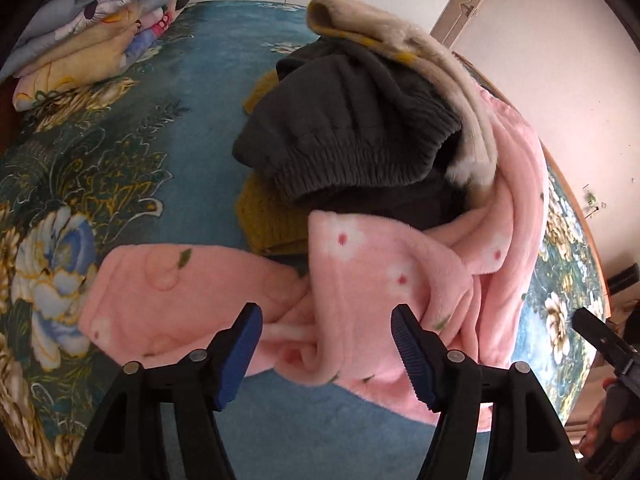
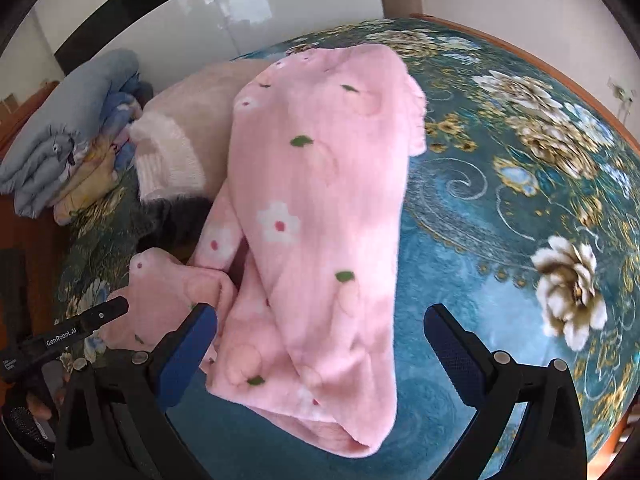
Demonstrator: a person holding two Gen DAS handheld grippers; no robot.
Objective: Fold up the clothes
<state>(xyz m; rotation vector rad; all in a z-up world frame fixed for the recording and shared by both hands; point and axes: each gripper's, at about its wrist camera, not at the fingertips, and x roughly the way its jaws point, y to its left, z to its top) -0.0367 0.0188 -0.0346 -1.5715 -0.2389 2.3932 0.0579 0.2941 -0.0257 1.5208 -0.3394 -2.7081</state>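
Note:
A pink fleece garment with white flowers lies crumpled on the blue floral bedspread; in the right wrist view its long folded part stretches away from me. My left gripper is open just above its bunched middle, holding nothing. My right gripper is open over the near end of the pink garment, holding nothing. A dark grey knitted garment, a mustard one and a beige fluffy one are heaped behind the pink one.
A stack of folded quilts sits at the far left of the bed, also in the right wrist view. The bed's wooden edge runs along the right. The other gripper's body shows at each view's edge.

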